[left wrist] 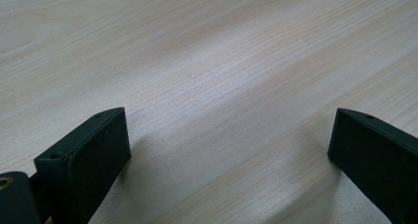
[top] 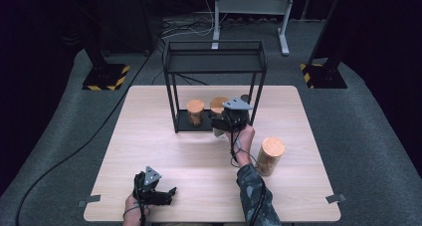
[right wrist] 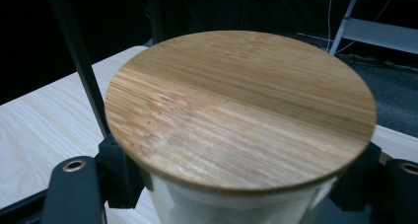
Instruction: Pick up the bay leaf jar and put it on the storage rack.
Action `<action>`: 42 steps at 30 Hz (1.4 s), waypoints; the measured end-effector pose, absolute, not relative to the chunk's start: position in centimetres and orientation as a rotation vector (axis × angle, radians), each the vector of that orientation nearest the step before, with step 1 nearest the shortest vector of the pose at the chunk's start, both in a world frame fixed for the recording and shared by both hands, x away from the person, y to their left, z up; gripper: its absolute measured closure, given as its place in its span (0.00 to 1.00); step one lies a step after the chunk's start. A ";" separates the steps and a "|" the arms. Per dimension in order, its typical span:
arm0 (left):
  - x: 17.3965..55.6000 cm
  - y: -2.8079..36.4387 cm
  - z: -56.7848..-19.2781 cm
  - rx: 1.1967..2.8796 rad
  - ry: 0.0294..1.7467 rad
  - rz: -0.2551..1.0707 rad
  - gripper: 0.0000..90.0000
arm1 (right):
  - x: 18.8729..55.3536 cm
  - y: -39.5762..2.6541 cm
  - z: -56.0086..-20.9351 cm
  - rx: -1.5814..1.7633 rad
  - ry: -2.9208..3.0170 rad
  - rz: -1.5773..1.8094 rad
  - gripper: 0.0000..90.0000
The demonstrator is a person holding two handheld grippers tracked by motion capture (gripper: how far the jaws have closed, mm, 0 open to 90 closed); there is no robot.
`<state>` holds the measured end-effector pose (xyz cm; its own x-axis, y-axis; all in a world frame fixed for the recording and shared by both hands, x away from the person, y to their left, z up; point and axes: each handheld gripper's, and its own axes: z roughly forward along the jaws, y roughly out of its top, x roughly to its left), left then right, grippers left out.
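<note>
Pale wood tabletop (top: 164, 151) carries everything. Out from the right gripper (top: 225, 120), clenched just under the bamboo lid of an upright jar (right wrist: 240, 110), the black rack (top: 214, 61) rises immediately beyond, its base already holding one jar (top: 195, 111). Far off at the near-left edge, the left gripper (top: 159, 193) rests released, jaws apart.

A: High view?
B: Fixed above person's side, looks fwd and down on the whole table (top: 164, 156), rack (top: 214, 61) at the far side.
A: Gripper cams?
B: Left one sits v. low, grazing bare tabletop (left wrist: 207, 61). Right one is close-up over a wooden lid (right wrist: 241, 105), facing a rack post (right wrist: 79, 61).
A: Overlap?
B: Tabletop in all three; that lid probably the one by the rack (top: 218, 104).
</note>
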<state>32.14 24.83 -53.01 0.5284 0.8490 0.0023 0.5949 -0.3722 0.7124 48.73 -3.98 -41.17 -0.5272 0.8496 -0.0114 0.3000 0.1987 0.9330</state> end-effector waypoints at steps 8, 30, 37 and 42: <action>32.1 24.8 -53.0 2.102 1.166 0.491 0.02 | 49.4 -3.9 -41.1 1.083 1.928 1.322 0.27; 32.1 24.8 -53.0 2.101 1.163 0.491 0.02 | 50.8 -3.8 -41.3 1.111 1.914 1.320 0.27; 32.1 24.8 -53.0 2.099 1.160 0.490 0.03 | 51.5 -3.8 -41.3 1.124 1.906 1.320 0.27; 32.1 24.8 -53.0 2.099 1.161 0.490 0.03 | 51.9 -3.8 -41.1 1.123 1.907 1.317 0.27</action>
<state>32.10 24.80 -53.03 0.5316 0.8470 0.0001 0.5911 -0.3712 0.7161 51.91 -3.76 -41.14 -0.4930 0.8699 0.0137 0.3210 0.1673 0.9322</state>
